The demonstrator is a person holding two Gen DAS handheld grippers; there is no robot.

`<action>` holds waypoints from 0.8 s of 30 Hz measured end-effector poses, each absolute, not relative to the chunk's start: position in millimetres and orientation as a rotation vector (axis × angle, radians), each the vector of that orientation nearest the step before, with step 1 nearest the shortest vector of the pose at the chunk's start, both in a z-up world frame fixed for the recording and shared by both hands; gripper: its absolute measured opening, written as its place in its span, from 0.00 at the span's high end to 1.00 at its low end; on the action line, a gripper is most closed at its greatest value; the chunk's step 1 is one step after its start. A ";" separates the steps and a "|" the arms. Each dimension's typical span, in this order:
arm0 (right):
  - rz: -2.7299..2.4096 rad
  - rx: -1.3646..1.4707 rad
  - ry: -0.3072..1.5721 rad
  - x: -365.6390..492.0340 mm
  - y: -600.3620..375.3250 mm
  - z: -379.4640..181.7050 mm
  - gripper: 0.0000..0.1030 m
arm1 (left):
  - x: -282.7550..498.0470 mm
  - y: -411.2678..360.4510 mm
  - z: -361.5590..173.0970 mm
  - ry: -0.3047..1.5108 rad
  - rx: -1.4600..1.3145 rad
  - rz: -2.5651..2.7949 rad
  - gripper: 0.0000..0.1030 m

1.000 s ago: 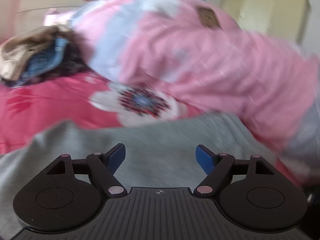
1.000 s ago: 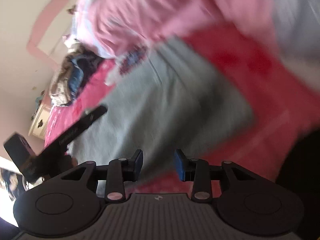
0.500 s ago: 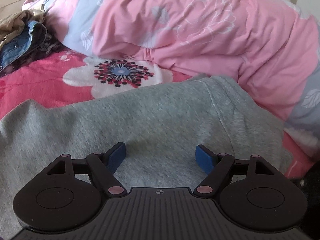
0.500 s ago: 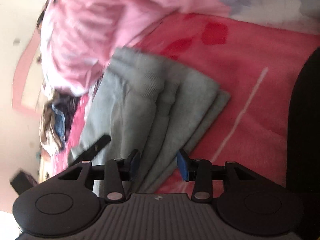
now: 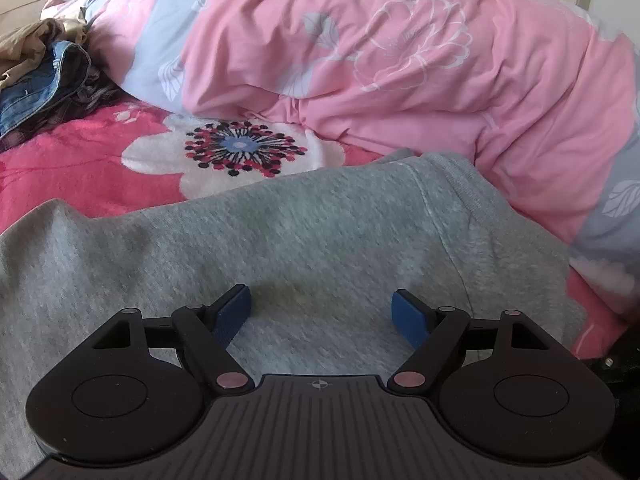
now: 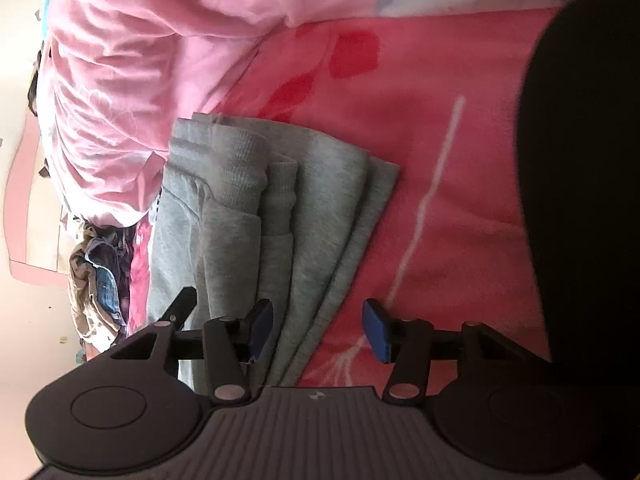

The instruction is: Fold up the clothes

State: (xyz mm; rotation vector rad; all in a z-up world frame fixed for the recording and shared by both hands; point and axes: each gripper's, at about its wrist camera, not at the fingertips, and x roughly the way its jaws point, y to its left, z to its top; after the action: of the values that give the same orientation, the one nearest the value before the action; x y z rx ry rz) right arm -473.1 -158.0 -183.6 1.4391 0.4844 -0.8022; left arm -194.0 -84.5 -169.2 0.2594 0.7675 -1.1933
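One garment: a grey sweatshirt (image 5: 304,240), thick soft knit, lies folded in several layers on the red flowered blanket (image 6: 432,152), just beside the pink duvet (image 5: 400,60).
Handling: I judge it limp, light, not slippery; layers can slide apart.
Where to hold: the stacked edges (image 6: 340,240), all layers together.
Left gripper (image 5: 321,312): wide open, empty, over the cloth.
Right gripper (image 6: 318,330): wide open, empty, astride the folded edge.

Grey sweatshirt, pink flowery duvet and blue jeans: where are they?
Grey folded sweatshirt (image 6: 248,216): right wrist view, on its ribbed cuff.
Pink flowery duvet (image 5: 400,72): left wrist view, on the white flower outline.
Blue denim jeans (image 5: 36,92): left wrist view, on the crumpled denim.
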 end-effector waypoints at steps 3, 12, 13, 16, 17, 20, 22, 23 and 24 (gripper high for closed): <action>-0.802 1.441 0.453 -467.5 -165.5 -188.0 0.48 | -192.9 -84.7 -169.4 0.771 0.254 -1.195 0.24; -0.794 1.428 0.423 -459.6 -171.7 -190.3 0.50 | -192.7 -82.7 -170.0 0.771 0.256 -1.204 0.24; -0.795 1.429 0.423 -459.7 -171.7 -190.7 0.50 | -192.9 -83.0 -169.9 0.771 0.258 -1.204 0.24; -0.800 1.435 0.422 -459.9 -171.8 -192.0 0.47 | -194.4 -84.4 -169.5 0.769 0.268 -1.199 0.23; -0.798 1.430 0.419 -458.9 -172.9 -192.1 0.47 | -194.9 -85.0 -169.1 0.769 0.273 -1.196 0.23; -0.755 1.385 0.404 -452.0 -179.7 -191.4 0.47 | -194.9 -88.0 -168.1 0.780 0.280 -1.186 0.23; -0.740 1.364 0.404 -449.7 -181.3 -191.4 0.47 | -194.9 -89.9 -167.8 0.787 0.285 -1.180 0.23; -0.733 1.371 0.399 -450.5 -181.0 -191.2 0.47 | -195.1 -90.8 -167.5 0.789 0.288 -1.177 0.23; -0.727 1.377 0.394 -451.7 -180.9 -190.4 0.48 | -195.2 -91.6 -167.3 0.792 0.291 -1.174 0.23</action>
State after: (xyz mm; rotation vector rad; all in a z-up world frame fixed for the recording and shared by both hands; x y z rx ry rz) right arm -451.7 -180.9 -190.4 1.3767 0.3939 -0.7273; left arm -195.2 -91.6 -167.3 0.2913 0.7918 -1.1736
